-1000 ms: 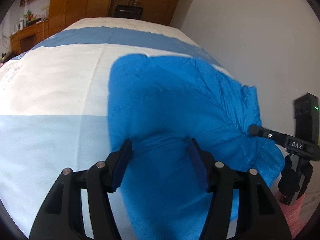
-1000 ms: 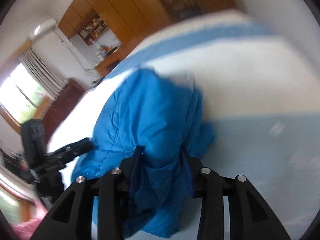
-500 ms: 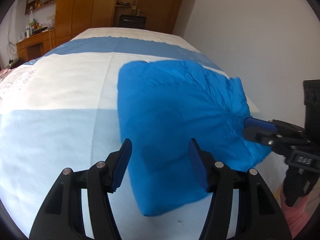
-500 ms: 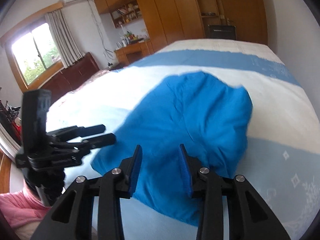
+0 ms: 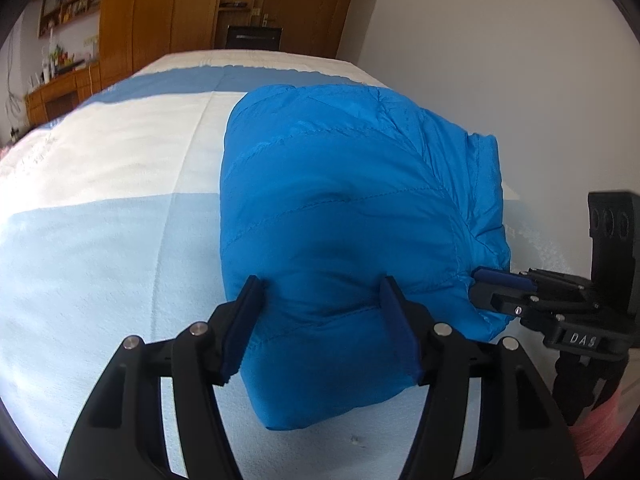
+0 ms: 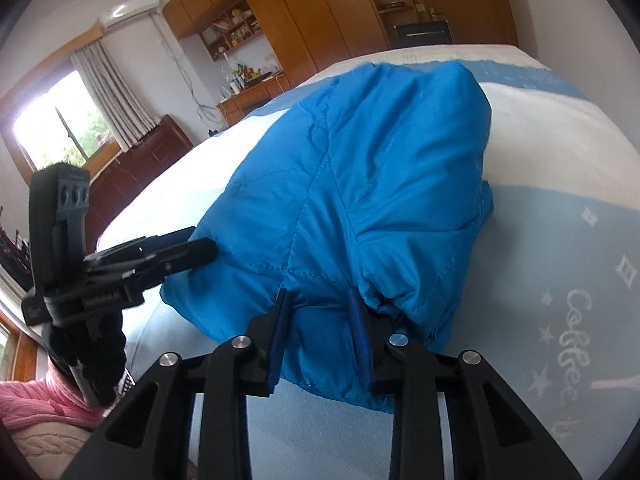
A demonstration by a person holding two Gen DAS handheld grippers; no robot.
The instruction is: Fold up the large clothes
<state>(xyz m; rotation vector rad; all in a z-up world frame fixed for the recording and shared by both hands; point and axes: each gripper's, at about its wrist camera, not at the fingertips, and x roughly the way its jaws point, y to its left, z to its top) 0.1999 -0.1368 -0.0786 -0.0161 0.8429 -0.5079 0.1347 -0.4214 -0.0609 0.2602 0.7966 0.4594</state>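
A puffy bright blue quilted jacket [image 5: 340, 200] is seen lying in a thick folded bundle on the soft bed cover with pale blue and white stripes [image 5: 100, 220], near the side of the bed by the white wall [image 5: 500, 60]. The left gripper [image 5: 320, 312] is held wide apart over the near end of the bundle, with the jacket between its blue pads but not squeezed. The jaws of the right gripper [image 6: 320, 312] have just been closing, and a fat fold at the jacket's other near corner is caught between them and seems to be pinched. Several things could go wrong from here. The cloth is smooth and slippery, so the fold could be lost from the pinch if it is pulled fast. Only the top layer may be caught, so the bundle could be pulled open when it is lifted. The jacket is full of air, so the fold could be pushed back up as soon as it is let go. If only one side is held, the bundle could be dragged crooked. It could also be slid off the bed on the wall side, since little room is left there.
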